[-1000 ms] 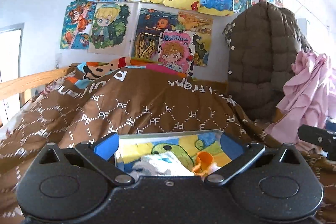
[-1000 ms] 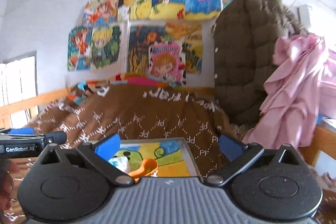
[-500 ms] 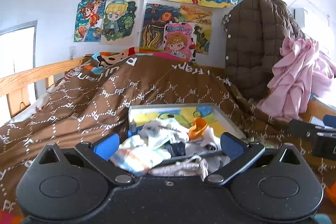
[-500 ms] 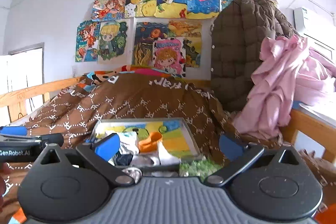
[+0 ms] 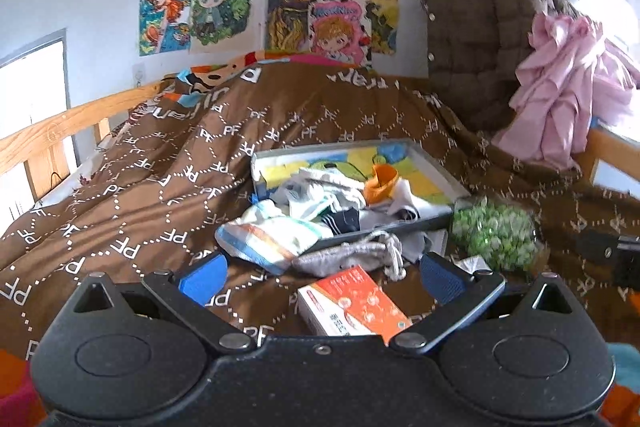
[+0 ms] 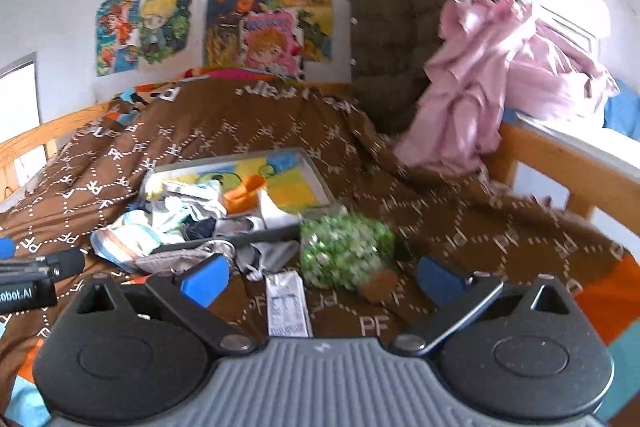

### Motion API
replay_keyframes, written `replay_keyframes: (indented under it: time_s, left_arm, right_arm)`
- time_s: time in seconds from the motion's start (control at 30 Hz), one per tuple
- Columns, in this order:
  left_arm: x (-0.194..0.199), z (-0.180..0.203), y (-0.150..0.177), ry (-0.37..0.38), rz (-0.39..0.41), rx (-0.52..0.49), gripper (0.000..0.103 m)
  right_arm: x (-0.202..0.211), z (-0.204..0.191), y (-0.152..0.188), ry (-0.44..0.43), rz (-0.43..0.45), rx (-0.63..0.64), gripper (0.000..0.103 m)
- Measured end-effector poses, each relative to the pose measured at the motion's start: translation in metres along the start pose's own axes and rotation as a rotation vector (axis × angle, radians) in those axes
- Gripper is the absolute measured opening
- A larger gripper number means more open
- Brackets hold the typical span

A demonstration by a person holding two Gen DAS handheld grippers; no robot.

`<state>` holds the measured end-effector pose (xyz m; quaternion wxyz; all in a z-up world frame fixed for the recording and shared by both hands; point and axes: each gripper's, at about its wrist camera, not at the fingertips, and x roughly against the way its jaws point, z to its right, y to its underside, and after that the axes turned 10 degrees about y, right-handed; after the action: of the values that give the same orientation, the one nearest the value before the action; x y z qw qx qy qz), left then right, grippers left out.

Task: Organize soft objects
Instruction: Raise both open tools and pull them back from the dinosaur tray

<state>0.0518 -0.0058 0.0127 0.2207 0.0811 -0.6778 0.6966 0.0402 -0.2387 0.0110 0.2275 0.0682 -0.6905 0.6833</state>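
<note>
A shallow grey tray [image 5: 434, 163] [image 6: 316, 173] with a colourful picture base lies on the brown quilt. A heap of small clothes [image 5: 320, 203] [image 6: 188, 211] fills its near half, with an orange piece [image 5: 382, 181] [image 6: 244, 191] on top and a striped cloth [image 5: 260, 239] [image 6: 124, 235] spilling over its near left corner. A grey drawstring pouch [image 5: 352, 255] lies just in front. A green sparkly bundle [image 5: 496, 231] [image 6: 344, 251] lies right of the tray. My left gripper [image 5: 320, 277] and right gripper [image 6: 322, 277] are open, empty and short of the tray.
An orange and white box [image 5: 352, 307] lies between the left fingers. A white packet [image 6: 286, 303] lies between the right fingers. A brown padded jacket [image 5: 480, 27] and pink cloth [image 5: 560, 87] hang at the back right. Wooden bed rails [image 5: 60, 131] [image 6: 560, 163] run along both sides.
Both views have tilted down and pulled back. The tray now shows whole, and the pouch, the box, the packet and the green bundle have come into view. Both grippers stayed open.
</note>
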Motion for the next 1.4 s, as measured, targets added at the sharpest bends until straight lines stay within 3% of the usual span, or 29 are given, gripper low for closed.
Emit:
replay_keyframes:
  time_s: [0.23,0.53,0.9,1.4]
  left_arm:
    - [-0.019,0.003,0.008,0.002,-0.112,-0.018,0.102]
    - [-0.030,0.003,0.014,-0.019,-0.193,-0.025,0.102]
    - [-0.034,-0.001,0.015,-0.074,-0.239,-0.021,0.102]
    - [-0.032,-0.009,0.004,-0.057,-0.223,0.055,0.102]
  right_arm:
    - [-0.015,0.001,0.004,-0.008,-0.104,-0.002,0.103]
    - [-0.026,-0.012,0.012,-0.059,-0.210,0.056,0.103]
    - [-0.029,-0.020,0.016,-0.086,-0.241,0.091,0.103]
    - [-0.024,-0.029,0.013,-0.160,-0.183,0.096,0.103]
